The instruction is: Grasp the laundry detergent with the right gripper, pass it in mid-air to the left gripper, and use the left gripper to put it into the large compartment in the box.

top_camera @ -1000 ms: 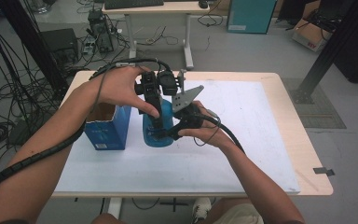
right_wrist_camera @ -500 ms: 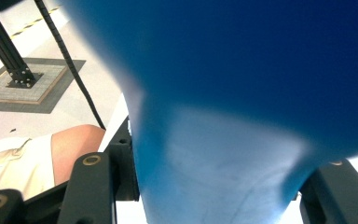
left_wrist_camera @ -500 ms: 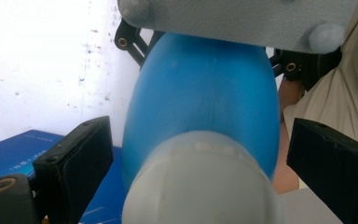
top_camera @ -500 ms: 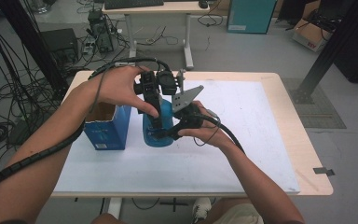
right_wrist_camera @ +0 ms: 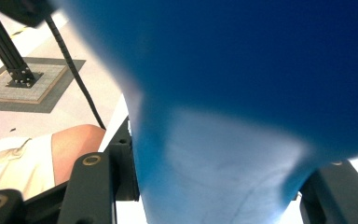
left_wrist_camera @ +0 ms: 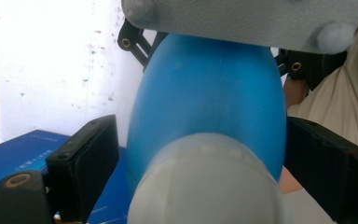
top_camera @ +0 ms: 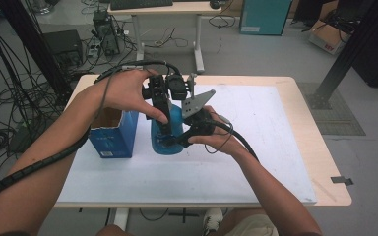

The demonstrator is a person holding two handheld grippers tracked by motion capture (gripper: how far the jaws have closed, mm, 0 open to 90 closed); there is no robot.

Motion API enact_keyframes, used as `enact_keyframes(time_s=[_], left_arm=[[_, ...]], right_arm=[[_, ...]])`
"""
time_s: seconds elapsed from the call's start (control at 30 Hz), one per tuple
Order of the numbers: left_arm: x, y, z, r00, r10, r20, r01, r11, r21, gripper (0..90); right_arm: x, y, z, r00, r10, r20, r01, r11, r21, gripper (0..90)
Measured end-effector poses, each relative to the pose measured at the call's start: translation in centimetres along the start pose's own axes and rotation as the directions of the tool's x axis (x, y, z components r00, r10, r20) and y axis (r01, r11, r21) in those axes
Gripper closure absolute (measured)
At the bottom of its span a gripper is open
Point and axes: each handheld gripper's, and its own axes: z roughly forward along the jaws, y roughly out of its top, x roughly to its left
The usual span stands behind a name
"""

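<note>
A blue bottle (top_camera: 174, 125) with a pale cap (left_wrist_camera: 205, 186) stands on the white mat (top_camera: 256, 147). My left gripper (top_camera: 165, 115) comes down on it from above. Its jaws have just been closing around the cap, and a thin gap still shows beside the left pad (left_wrist_camera: 105, 154), so the left gripper (left_wrist_camera: 200, 158) is open. My right gripper (top_camera: 171, 140) reaches in from the right and is shut on the bottle's lower body. In the right gripper view the bottle (right_wrist_camera: 242, 70) sits tight between the right gripper's (right_wrist_camera: 214, 191) black jaws.
An open blue carton (top_camera: 113, 135) stands just left of the bottle, and its side (left_wrist_camera: 18, 154) also shows in the left gripper view. The mat covers most of the wooden table (top_camera: 320, 162). Cables trail off the table's left side.
</note>
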Motion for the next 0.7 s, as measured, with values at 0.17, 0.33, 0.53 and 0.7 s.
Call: enact_keyframes(time_s=[0.17, 0.33, 0.53, 0.7], left_arm=[[-0.01, 0.08, 0.07, 0.9999, 0.006, -0.010, -0.006, 1.0000, 0.000, 19.1], [0.01, 0.11, 0.08, 0.9999, 0.007, -0.011, -0.007, 1.0000, 0.005, 24.3], [-0.06, 0.24, 0.12, 0.9999, 0.004, -0.016, -0.004, 1.0000, -0.002, 25.9], [-0.09, 0.29, 0.08, 0.9999, 0.006, -0.013, -0.006, 1.0000, -0.005, 28.6]], right_arm=[[-0.02, 0.03, -0.10, 1.0000, -0.006, 0.004, 0.006, 1.000, 0.002, 42.2], [0.02, 0.01, -0.14, 0.9999, -0.007, 0.010, 0.007, 1.000, 0.005, 42.1], [-0.09, 0.05, -0.23, 0.9994, -0.034, 0.005, 0.034, 0.999, 0.013, 42.2], [-0.07, 0.12, -0.28, 0.9990, -0.044, 0.004, 0.044, 0.999, 0.014, 42.2]])
